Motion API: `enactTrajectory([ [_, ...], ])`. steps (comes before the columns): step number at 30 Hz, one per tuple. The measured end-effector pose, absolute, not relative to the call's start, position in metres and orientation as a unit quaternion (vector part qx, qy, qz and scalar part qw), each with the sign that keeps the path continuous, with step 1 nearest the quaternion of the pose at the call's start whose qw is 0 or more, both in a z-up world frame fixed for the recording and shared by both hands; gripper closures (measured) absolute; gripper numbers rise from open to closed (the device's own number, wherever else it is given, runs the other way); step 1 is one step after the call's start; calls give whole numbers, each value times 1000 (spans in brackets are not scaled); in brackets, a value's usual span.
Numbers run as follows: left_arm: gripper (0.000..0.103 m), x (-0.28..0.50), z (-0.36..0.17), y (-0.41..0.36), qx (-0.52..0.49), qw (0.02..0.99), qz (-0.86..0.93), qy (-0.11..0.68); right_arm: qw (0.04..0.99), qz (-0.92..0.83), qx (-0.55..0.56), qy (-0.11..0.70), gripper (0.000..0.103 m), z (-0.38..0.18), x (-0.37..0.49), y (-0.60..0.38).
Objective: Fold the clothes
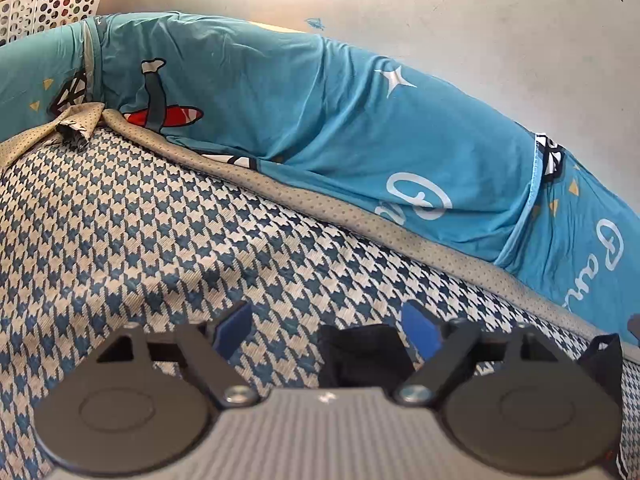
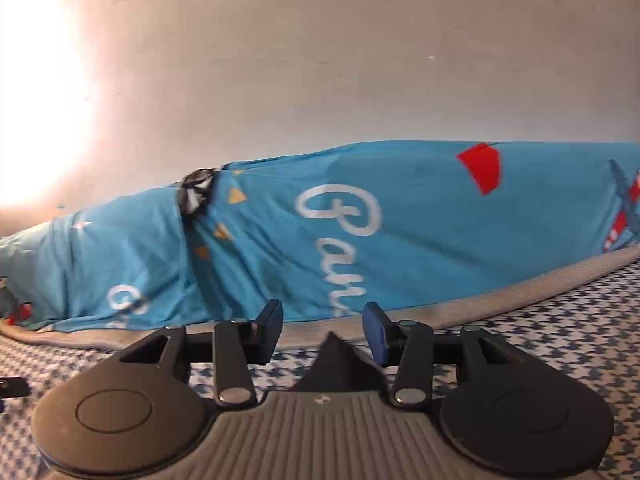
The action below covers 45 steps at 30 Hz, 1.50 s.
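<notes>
In the left wrist view a small black garment (image 1: 360,356) lies on a blue-and-white houndstooth cloth (image 1: 160,220). It sits between the fingers of my left gripper (image 1: 326,332), nearer the right blue pad (image 1: 420,332). The pads stand wide apart and neither presses on it. Another black piece (image 1: 600,356) shows at the right edge. In the right wrist view my right gripper (image 2: 324,330) is partly open over the same houndstooth cloth (image 2: 560,340). A black peak of fabric (image 2: 332,360) rises below the gap between its pads, touching neither.
A beige dotted border (image 1: 360,216) edges the houndstooth cloth, with one corner (image 1: 72,120) folded over. Behind it lies a teal printed bedding roll (image 1: 320,120) against a pale wall (image 2: 320,60). A white perforated basket (image 1: 48,4) stands at the far left. A small dark object (image 2: 14,386) lies at the left.
</notes>
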<state>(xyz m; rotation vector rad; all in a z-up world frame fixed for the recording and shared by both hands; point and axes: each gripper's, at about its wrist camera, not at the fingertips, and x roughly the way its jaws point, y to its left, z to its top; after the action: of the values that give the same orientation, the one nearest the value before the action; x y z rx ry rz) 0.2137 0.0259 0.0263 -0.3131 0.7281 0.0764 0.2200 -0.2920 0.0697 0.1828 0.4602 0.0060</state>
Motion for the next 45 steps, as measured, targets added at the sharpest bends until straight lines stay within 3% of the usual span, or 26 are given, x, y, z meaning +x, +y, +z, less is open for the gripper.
enactTrajectory([
  [4,11,213,27,22,-143,924,34,354,952,86,92,279,53,58,228,-264],
  [6,9,213,27,22,-145,923,35,356,945,125,52,298,42,52,228,-245],
  [11,8,213,25,23,-147,920,31,363,934,159,-23,319,32,32,222,-210],
  [17,7,213,25,25,-148,918,31,365,918,152,-67,361,29,3,227,-193],
  [19,6,213,25,25,-148,918,31,367,917,152,-72,362,37,0,225,-192],
  [23,6,214,25,25,-149,917,34,368,920,150,-74,355,80,2,223,-195],
  [26,5,213,25,24,-148,917,33,368,922,155,-56,350,92,10,220,-202],
  [37,2,208,29,11,-115,924,21,365,933,211,-65,283,95,55,171,-211],
  [45,1,200,21,-14,-75,924,-13,375,902,286,-117,303,95,48,126,-217],
])
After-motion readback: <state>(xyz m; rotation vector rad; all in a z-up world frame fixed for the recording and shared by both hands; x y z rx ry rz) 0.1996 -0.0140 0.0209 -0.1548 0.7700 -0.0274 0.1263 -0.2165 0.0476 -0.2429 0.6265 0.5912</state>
